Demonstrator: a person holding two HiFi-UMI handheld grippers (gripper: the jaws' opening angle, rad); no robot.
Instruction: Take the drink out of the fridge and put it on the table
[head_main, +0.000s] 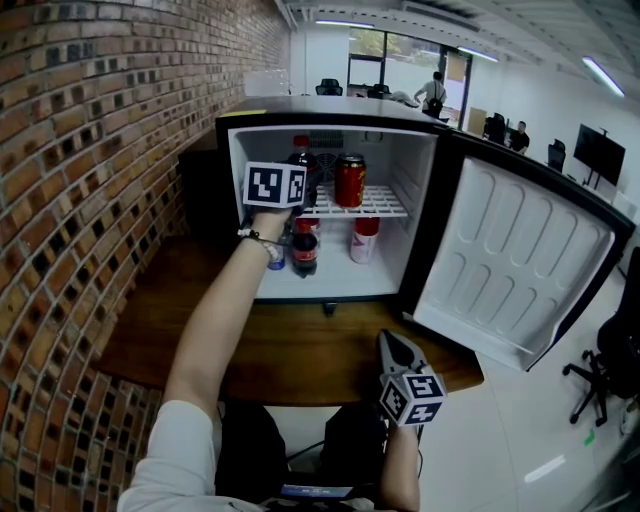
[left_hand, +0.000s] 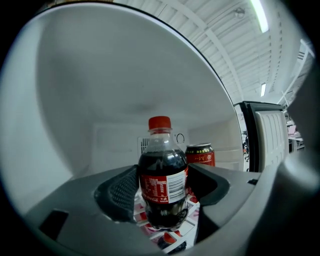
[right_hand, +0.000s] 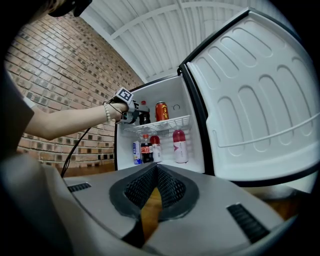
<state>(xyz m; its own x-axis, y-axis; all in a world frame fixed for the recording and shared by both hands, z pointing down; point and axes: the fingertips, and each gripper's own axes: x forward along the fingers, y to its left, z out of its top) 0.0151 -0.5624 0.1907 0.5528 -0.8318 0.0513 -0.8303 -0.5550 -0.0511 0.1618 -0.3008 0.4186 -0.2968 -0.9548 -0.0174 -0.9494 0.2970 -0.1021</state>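
A cola bottle (left_hand: 162, 175) with a red cap and red label stands on the fridge's upper wire shelf (head_main: 385, 205); in the head view the bottle (head_main: 303, 160) shows just behind the marker cube. My left gripper (left_hand: 162, 192) reaches into the fridge and its pads rest against both sides of the bottle's body. A red can (left_hand: 200, 155) stands on the same shelf to the bottle's right. My right gripper (right_hand: 156, 167) is shut and empty, low over the wooden table (head_main: 300, 350) in front of the fridge.
The fridge door (head_main: 520, 270) hangs open to the right. On the fridge floor stand another cola bottle (head_main: 304, 250), a white bottle with a red cap (head_main: 364, 240) and a small blue can (head_main: 276, 255). A brick wall (head_main: 90, 200) runs along the left.
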